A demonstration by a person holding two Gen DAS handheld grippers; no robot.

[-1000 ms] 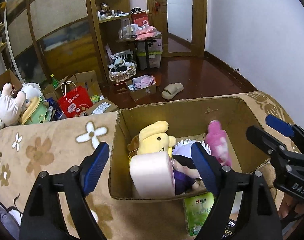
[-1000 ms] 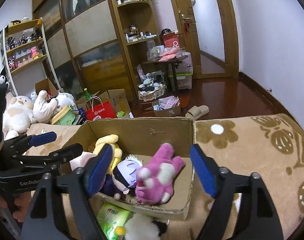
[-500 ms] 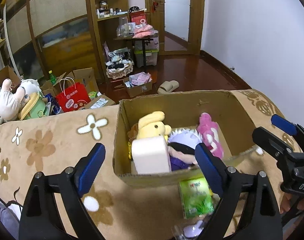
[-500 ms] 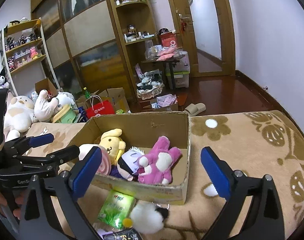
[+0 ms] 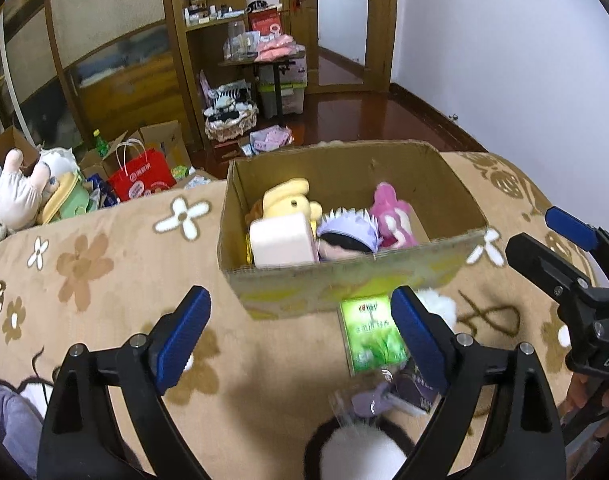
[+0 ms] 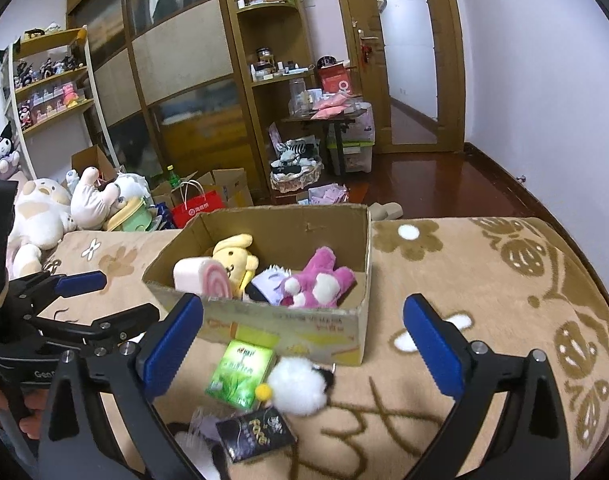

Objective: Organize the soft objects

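Right wrist view: right tool point(image 6: 304, 340) and left tool point(image 5: 300, 336) both gape wide and empty over the flowered blanket point(image 6: 484, 280). Cardboard box point(image 6: 356, 276) holds the plush toys; white pompom point(image 6: 298, 386) lies just before it, touching a green packet point(image 6: 240, 372). Risk: pinching both together. Both tools have retreated since earlier.
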